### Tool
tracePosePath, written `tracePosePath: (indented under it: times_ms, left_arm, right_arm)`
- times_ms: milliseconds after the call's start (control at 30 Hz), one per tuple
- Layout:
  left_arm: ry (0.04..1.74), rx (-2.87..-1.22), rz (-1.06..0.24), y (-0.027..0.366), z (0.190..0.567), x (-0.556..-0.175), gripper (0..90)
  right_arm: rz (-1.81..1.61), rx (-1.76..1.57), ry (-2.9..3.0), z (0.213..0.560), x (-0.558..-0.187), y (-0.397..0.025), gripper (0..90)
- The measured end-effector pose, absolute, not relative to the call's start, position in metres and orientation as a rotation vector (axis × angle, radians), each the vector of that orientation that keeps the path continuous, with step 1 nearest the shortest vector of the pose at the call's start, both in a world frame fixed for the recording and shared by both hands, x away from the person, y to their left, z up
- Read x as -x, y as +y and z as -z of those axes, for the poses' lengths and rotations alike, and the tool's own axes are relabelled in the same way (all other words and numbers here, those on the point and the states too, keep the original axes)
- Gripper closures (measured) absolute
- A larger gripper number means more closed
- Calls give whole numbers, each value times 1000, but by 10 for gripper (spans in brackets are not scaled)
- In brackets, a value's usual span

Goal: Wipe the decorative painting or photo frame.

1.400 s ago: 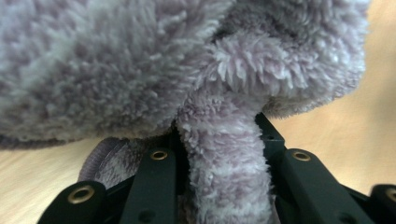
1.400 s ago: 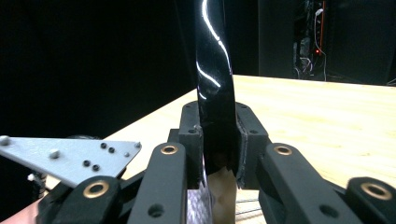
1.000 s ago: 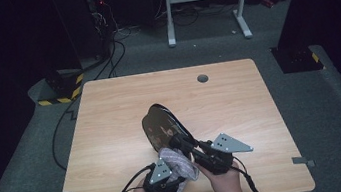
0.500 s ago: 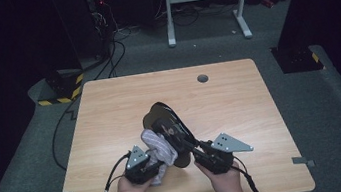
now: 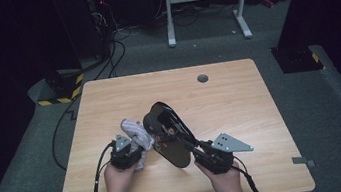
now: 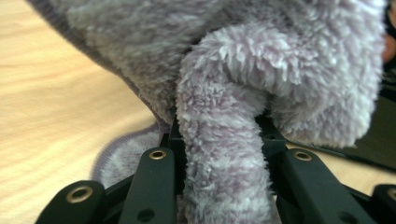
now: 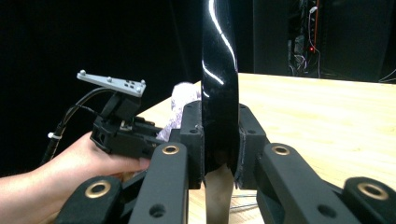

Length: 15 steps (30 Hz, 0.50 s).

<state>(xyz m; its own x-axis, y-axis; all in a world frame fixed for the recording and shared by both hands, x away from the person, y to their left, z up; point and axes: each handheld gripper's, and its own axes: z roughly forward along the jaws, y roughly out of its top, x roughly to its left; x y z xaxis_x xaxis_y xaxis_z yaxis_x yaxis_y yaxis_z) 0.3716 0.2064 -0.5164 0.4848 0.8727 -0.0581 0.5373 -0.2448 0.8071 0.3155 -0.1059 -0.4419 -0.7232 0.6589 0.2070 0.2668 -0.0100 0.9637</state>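
**A:** The left gripper (image 5: 130, 149) is sitting clamped on a fluffy lilac-and-grey fleece cloth (image 5: 136, 133). In the left gripper view a thick roll of that pile (image 6: 219, 154) is running straight up between the jaws, which are closed in tight on it.

**B:** And the right gripper (image 5: 202, 153) is pinching the rim of a glossy black shoe (image 5: 166, 134). In the right gripper view that shiny black edge (image 7: 219, 70) is standing upright between the two jaws, squeezed firmly.

**A:** The key relation here: the cloth is lying just to the left of the shoe, touching its near flank, I'd judge. The shoe's long axis is running diagonally, from the far left down toward the right hand (image 5: 226, 181).

**B:** So the left hand (image 5: 119, 179) is the nearer one to the cloth, and any wiping stroke is looking like a short push rightward onto the shoe.

**A:** Underneath, it's a pale wooden tabletop (image 5: 239, 96), flat and bare around them, with a small round grommet hole (image 5: 202, 78) well apart at the far edge.

**B:** Dark room, grey carpet (image 5: 332, 113), a white metal frame (image 5: 205, 0) standing behind.
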Motion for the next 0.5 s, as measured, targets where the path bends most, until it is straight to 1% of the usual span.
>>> tracePosePath:
  times_ms: [67,267,367,500]
  left_arm:
    - [1142,-1940,-504,201,516,-366,674]
    - [1022,-2015,-380,174,517,-343,675]
    - [931,-2015,-288,158,514,-326,674]
    - [838,-1988,-230,147,508,-306,671]
  right_arm:
    - [-1791,-966,1962,442,-315,-106,780]
    - [-1792,-965,1960,442,-316,-106,780]
    - [-1795,-967,1960,442,-316,-106,779]
    - [-1797,-967,1962,442,-316,-106,777]
